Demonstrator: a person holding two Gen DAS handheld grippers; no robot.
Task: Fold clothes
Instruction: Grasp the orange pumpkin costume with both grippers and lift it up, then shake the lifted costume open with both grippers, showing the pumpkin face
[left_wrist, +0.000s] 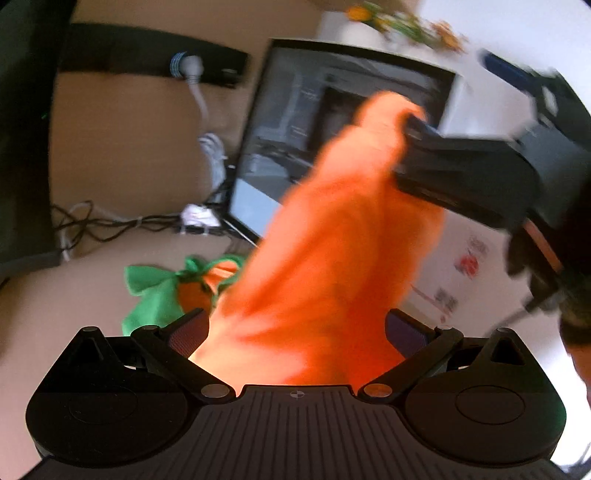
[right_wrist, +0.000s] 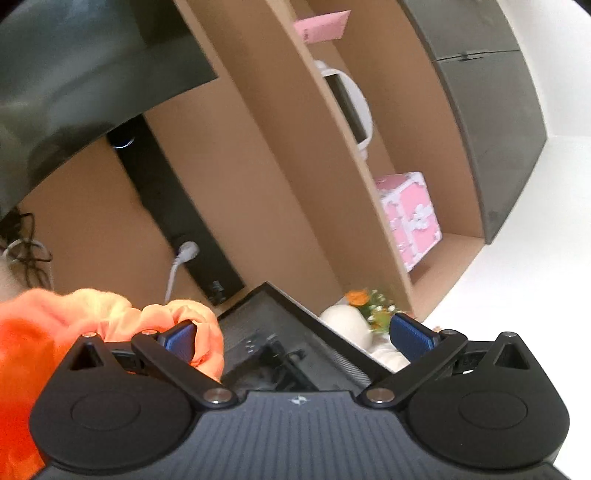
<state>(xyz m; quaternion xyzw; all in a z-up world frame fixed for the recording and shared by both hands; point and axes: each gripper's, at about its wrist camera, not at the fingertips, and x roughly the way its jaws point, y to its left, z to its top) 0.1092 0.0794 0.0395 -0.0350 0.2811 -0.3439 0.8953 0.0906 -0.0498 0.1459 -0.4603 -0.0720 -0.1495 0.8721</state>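
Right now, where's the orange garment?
Lifted in front of the monitor, the orange garment hangs between the open left jaws; in the right wrist view it bunches around the left finger.

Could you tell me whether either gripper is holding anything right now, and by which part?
It cannot be told for certain. Both grippers' jaws stand wide open, the orange garment bunched between the left gripper's and draped over the right gripper's left finger.

A bright orange garment (left_wrist: 332, 258) fills the left wrist view, a green and orange cloth (left_wrist: 173, 288) lying behind it on the beige table (left_wrist: 55, 314). The left gripper (left_wrist: 295, 328) is black with reddish ribbed pads; the black right gripper (right_wrist: 295, 336) carries blue pads. A pink-and-white patterned box (right_wrist: 412, 218) sits on tan shelving (right_wrist: 295, 177).
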